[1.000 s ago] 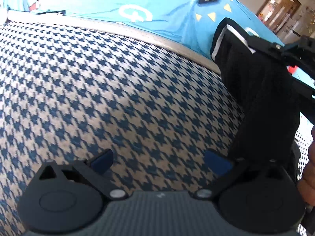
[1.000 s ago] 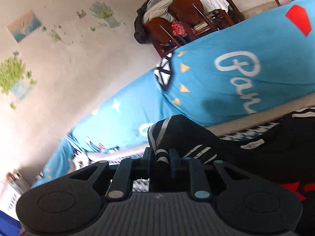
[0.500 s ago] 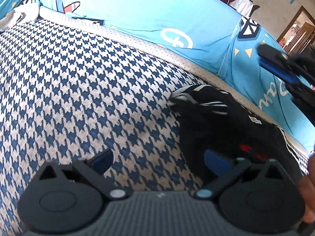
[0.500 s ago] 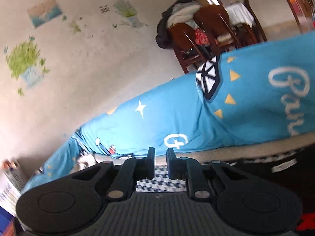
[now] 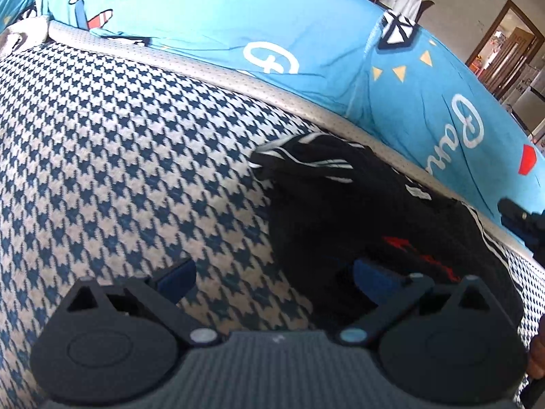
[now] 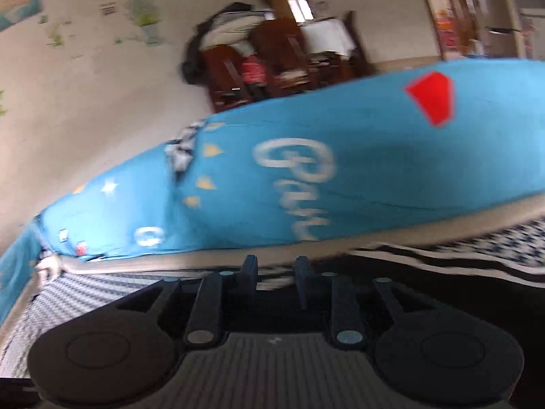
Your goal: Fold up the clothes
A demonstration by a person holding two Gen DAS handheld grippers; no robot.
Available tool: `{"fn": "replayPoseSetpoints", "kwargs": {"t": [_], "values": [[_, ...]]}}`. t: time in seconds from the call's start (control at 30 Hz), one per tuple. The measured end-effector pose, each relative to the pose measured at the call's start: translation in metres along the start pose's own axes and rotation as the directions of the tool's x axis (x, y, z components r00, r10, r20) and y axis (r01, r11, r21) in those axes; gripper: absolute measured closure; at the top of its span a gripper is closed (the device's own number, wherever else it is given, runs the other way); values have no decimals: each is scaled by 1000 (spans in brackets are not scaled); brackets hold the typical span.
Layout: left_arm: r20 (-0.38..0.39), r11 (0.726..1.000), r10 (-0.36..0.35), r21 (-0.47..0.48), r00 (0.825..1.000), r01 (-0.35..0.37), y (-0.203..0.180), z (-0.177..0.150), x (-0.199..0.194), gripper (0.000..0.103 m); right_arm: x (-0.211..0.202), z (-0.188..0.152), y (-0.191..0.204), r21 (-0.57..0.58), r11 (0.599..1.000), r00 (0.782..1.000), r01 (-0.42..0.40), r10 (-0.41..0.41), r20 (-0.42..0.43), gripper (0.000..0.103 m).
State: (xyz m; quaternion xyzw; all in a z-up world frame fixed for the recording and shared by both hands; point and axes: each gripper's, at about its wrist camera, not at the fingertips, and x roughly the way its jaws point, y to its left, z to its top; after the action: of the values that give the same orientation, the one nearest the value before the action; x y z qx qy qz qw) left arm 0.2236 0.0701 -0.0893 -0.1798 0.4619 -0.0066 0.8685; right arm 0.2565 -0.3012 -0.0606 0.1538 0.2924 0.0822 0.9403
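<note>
The right wrist view is smeared by motion blur, so the cloth patterns there read only as streaks, and the black garment is cut off by the lower right edge of that picture. In the left wrist view a dark fragment of the right hand-held gripper (image 5: 521,220) pokes in from the right border, most of it out of frame, and a sliver of a person's hand (image 5: 537,351) shows at the lower right edge.

The left hand-held gripper (image 5: 272,274) hovers with its blue-padded fingers (image 5: 177,274) wide apart and nothing between them; the left finger sits over bare patterned cloth, the right one over the garment. The crumpled black garment with white stripes and red lettering (image 5: 368,218) lies in soft folds on the navy-and-cream houndstooth woven cover (image 5: 136,156), close to that cover's far edge, where a pale dimpled piping band (image 5: 238,75) runs. Beyond the band spreads a smooth sky-blue printed sheet with white script, yellow triangles and a red patch (image 5: 306,27).

The right hand-held gripper (image 6: 276,277) has just been opening; its black fingers stand a little apart, nothing gripped between them, above the garment.

Behind are a cream wall with small pictures (image 6: 85,78), dark wooden chairs (image 6: 272,64) and a wooden doorway (image 5: 504,37).
</note>
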Motion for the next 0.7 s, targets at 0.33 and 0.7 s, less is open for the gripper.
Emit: {"fn": "replayPoseSetpoints", "kwargs": {"t": [0.33, 0.7], "values": [[-38, 999, 3, 36, 999, -2, -19, -6, 17, 0, 32, -6, -41, -76, 990, 992, 123, -125, -25, 45], [-59, 999, 6, 53, 998, -3, -25, -4, 27, 0, 69, -5, -24, -262, 958, 993, 114, -119, -1, 28]]}}
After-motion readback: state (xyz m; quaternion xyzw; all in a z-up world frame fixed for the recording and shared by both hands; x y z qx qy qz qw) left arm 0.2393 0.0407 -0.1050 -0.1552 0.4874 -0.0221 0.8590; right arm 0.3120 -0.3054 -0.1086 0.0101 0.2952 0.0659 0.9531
